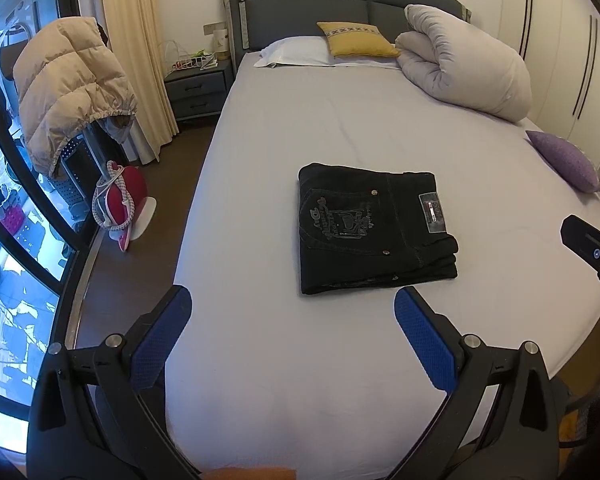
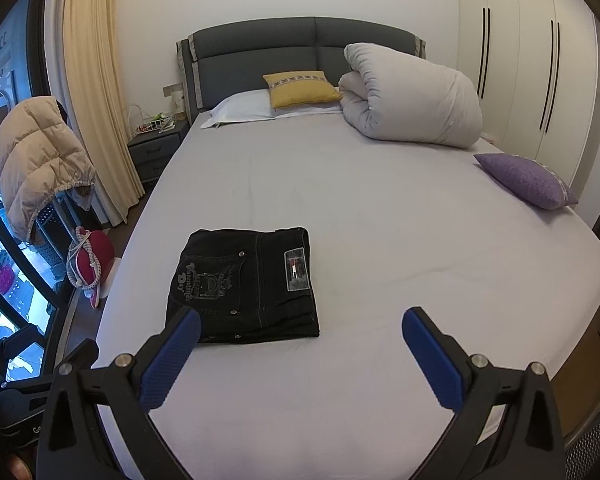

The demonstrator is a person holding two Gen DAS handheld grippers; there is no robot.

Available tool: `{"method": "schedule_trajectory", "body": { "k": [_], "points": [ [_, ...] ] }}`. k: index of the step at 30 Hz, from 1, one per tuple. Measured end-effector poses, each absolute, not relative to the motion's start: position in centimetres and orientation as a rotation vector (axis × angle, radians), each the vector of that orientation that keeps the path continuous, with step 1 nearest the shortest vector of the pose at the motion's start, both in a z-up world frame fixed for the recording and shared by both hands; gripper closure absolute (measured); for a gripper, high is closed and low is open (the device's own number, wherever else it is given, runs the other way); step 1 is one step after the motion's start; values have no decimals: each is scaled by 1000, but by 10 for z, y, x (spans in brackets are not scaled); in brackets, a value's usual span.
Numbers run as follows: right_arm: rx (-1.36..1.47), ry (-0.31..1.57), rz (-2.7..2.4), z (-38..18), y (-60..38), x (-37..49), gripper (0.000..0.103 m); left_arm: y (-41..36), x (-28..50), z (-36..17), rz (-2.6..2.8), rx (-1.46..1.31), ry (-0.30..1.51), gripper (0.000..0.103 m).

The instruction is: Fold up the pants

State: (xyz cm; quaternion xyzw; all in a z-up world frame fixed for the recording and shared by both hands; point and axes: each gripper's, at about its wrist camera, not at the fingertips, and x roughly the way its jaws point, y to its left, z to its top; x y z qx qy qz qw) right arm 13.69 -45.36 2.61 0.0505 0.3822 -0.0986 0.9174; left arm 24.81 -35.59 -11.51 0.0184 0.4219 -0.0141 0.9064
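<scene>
Pants (image 1: 374, 232) are lying folded into a compact dark rectangle on the bed (image 1: 340, 128), just ahead of both pairs of tongs and touching neither. Nearest the cameras, the left tongs (image 1: 293, 316) are hovering with the jaws spread wide and nothing between them, and the right tongs (image 2: 301, 330) are likewise gaping wide and empty, the left blue pad overlapping the near corner of the bundle in that view, though contact cannot be told. Black denim of this kind is likely handling as fairly heavy and stiff for cloth, holding its creases yet sagging if lifted by one layer. The stacked near edge, where the layers are showing, is looking like the best place to pinch, taking all layers together. Farther off, a purple cushion (image 2: 526, 180), a yellow cushion (image 2: 302, 88) and a rolled duvet (image 2: 414, 94) are sitting well apart near the headboard.
</scene>
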Motion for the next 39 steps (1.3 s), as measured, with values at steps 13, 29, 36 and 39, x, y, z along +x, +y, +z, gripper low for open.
{"method": "schedule_trajectory", "body": {
  "k": [13, 29, 36, 39],
  "points": [
    [104, 785, -205, 26, -454, 137, 0, -356, 251, -119, -38, 34, 873, 0],
    [103, 790, -206, 24, -453, 135, 0, -358, 252, -123, -43, 27, 881, 0],
    [102, 791, -207, 24, -453, 135, 0, -357, 254, -126, -56, 11, 889, 0],
    [103, 792, -207, 24, -453, 135, 0, -357, 255, -126, -55, 10, 891, 0]
  ]
}}
